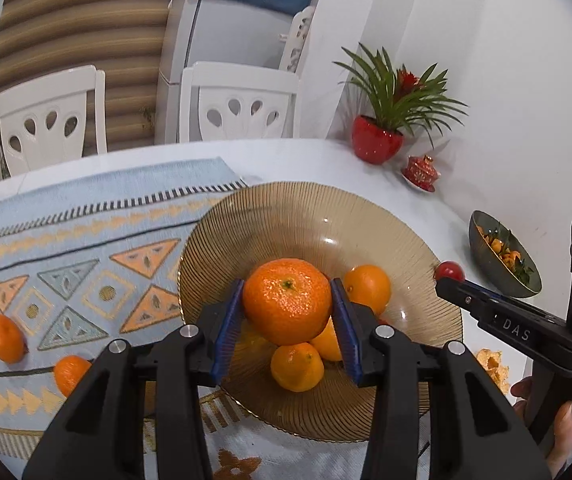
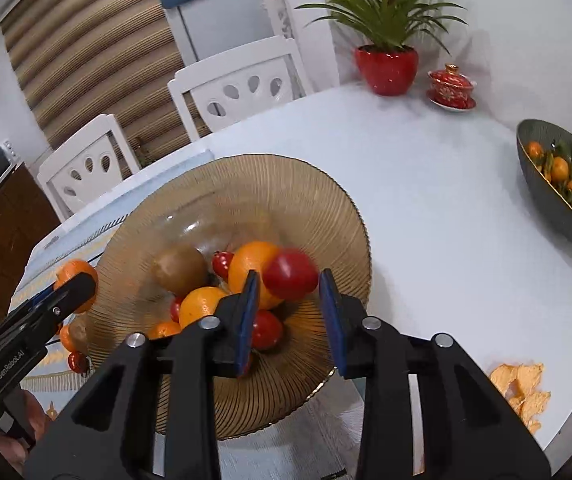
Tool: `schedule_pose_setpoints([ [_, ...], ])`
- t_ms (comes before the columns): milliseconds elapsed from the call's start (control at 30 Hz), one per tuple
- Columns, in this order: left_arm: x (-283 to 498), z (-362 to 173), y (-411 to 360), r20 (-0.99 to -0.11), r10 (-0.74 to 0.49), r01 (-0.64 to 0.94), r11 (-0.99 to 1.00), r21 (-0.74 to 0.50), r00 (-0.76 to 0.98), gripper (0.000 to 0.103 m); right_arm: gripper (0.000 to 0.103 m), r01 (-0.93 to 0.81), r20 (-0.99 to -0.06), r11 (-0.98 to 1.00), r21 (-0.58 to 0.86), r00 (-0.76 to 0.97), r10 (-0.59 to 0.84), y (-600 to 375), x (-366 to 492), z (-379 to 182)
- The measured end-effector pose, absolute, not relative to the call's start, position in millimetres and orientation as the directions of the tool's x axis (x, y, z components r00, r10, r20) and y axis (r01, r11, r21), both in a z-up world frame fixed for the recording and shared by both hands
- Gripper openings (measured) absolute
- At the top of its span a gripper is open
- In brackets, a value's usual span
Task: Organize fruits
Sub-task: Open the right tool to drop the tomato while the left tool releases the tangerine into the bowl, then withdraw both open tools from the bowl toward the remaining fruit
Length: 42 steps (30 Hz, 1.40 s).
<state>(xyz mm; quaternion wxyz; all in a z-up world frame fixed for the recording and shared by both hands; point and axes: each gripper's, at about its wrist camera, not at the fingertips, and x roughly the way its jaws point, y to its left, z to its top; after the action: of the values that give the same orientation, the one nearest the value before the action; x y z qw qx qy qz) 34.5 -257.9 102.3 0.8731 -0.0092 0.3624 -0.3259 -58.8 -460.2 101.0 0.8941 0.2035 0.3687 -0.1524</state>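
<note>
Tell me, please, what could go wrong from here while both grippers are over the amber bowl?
The left gripper holds a large mandarin above piled fruit; released there, it may roll across the amber bowl. The red tomato looks blurred between the right gripper's spread pads, perhaps dropping and bouncing out. Both grippers crowd one bowl and could collide.

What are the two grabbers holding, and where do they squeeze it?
The left hand-held gripper squeezes a big orange by its sides. The right hand-held gripper has a blurred red tomato between its fingers; whether it grips it cannot be told.
</note>
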Motion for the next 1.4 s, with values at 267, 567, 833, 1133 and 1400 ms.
schedule_pose_setpoints([
  [267, 23.1, 118.3, -248.1, -0.587, -0.572, 0.562, 0.795, -0.227, 0.572, 0.066, 0.062, 0.421, -0.701, 0.866, 0.268, 0.702, -0.125, -455.6, -76.8, 109.9],
  [567, -5.6, 140.1, -227.6, -0.531, -0.571, 0.569, 0.800, -0.189, 0.626, 0.080, 0.070, 0.386, -0.681, 0.873, 0.297, 0.727, -0.090, -434.8, -94.1, 123.9],
  [833, -25.0, 164.2, -185.6, -0.498, -0.544, 0.548, 0.822, -0.156, 0.675, 0.080, 0.075, 0.346, -0.658, 0.878, 0.332, 0.751, -0.047, -407.1, -102.9, 128.6],
  [1133, -25.2, 178.0, -105.3, -0.467, -0.531, 0.473, 0.846, -0.246, 0.707, 0.080, 0.075, 0.248, -0.662, 0.917, 0.313, 0.749, 0.024, -342.6, -96.6, 126.3],
  [1400, -21.4, 174.1, -54.2, -0.446, -0.526, 0.422, 0.850, -0.317, 0.724, 0.080, 0.075, 0.160, -0.670, 0.958, 0.236, 0.741, 0.041, -284.1, -85.4, 130.6],
])
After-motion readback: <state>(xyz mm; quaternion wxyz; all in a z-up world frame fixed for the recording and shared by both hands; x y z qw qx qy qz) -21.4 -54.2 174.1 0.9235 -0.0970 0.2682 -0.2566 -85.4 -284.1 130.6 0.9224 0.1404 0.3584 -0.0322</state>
